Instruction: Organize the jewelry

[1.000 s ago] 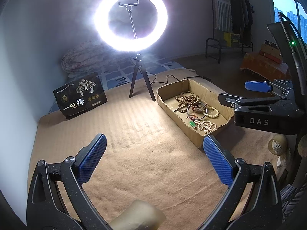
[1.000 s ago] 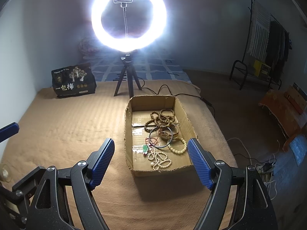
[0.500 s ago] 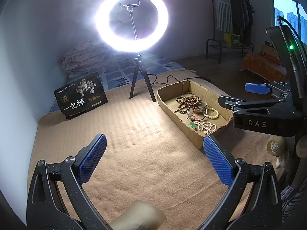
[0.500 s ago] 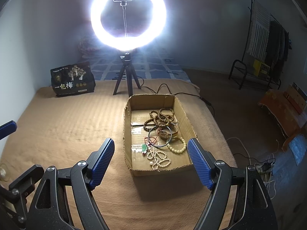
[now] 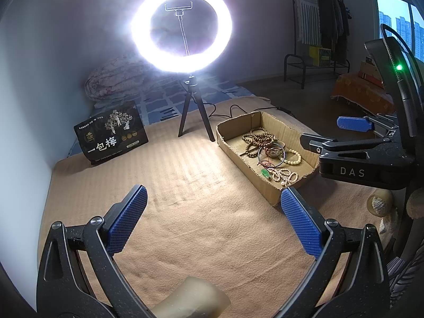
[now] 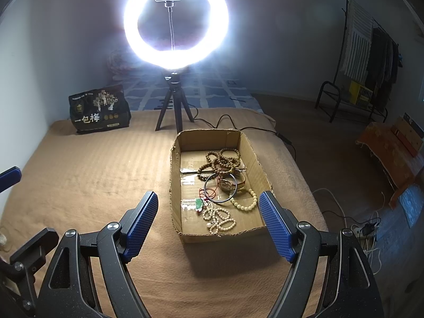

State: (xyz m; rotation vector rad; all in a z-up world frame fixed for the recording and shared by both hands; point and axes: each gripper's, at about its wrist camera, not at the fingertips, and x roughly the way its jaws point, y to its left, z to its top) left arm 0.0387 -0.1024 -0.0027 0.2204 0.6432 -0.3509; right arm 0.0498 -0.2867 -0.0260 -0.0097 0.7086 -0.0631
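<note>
1. Cardboard box [image 6: 265, 175]: on the tan blanket [image 6: 87, 175], in front of the ring light [image 6: 176, 21].
2. Jewelry, all inside the box: brown bead strings [image 6: 221, 160], metal bangle [image 6: 220, 188], green pendant [image 6: 199, 203], pale bead bracelets [image 6: 220, 218].
3. Left tongs [image 5: 213, 217]: open, holding nothing, above bare blanket.
4. Right tongs [image 6: 209, 221]: open, holding nothing, before the box's near end.

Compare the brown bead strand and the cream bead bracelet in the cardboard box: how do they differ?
The brown bead strand is dark and piled in several loops; the cream bead bracelet is pale and one open ring. The brown one lies farther from the grippers, the cream one nearer. Both rest in the cardboard box.
</note>
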